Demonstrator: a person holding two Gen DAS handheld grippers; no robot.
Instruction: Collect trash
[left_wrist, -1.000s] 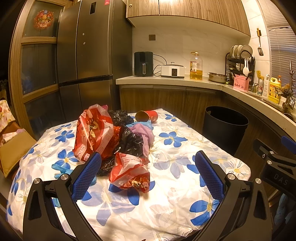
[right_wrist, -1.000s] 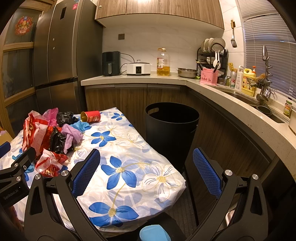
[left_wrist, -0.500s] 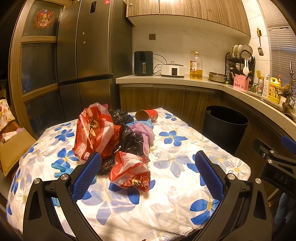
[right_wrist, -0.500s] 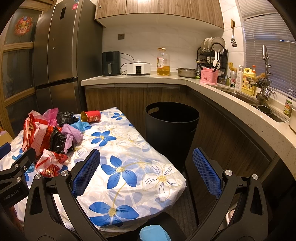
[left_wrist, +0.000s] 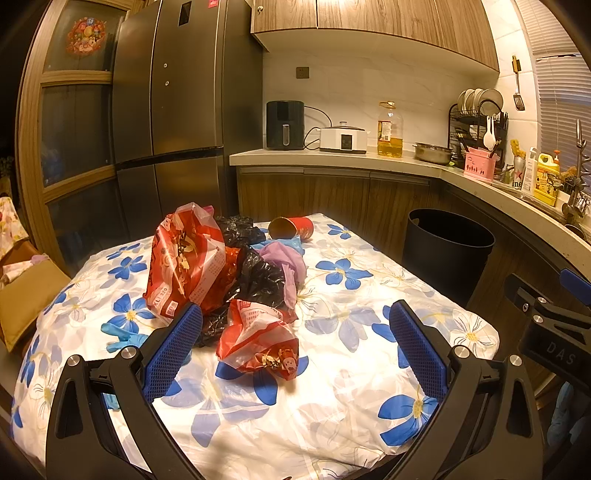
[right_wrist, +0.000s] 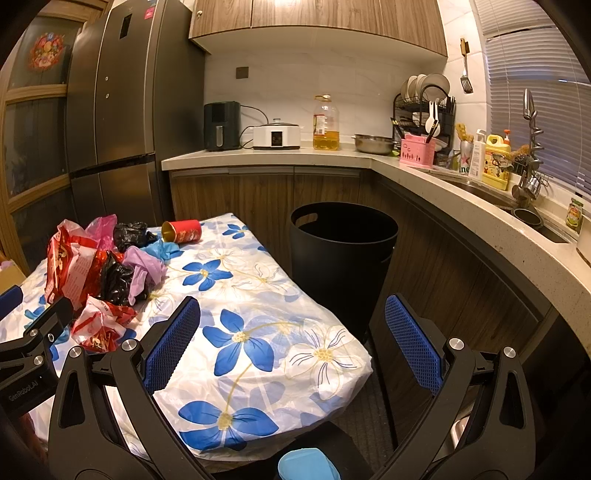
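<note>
Kitchen table under a blue-flowered cloth (left_wrist: 343, 373), trash pile (left_wrist: 236, 280) of red, black and purple bags, "XL 320" on one, black bin (right_wrist: 343, 251) alongside, left gripper (left_wrist: 295, 354) and right gripper (right_wrist: 291, 343) both spread wide, empty, "GenRobot.AI" on left.

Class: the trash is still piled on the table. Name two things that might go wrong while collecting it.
The red cup lies on its side near the table's far edge and may roll off. The crumpled bags overlap, so the open left gripper may drag several; the bin stands apart from the table.
</note>
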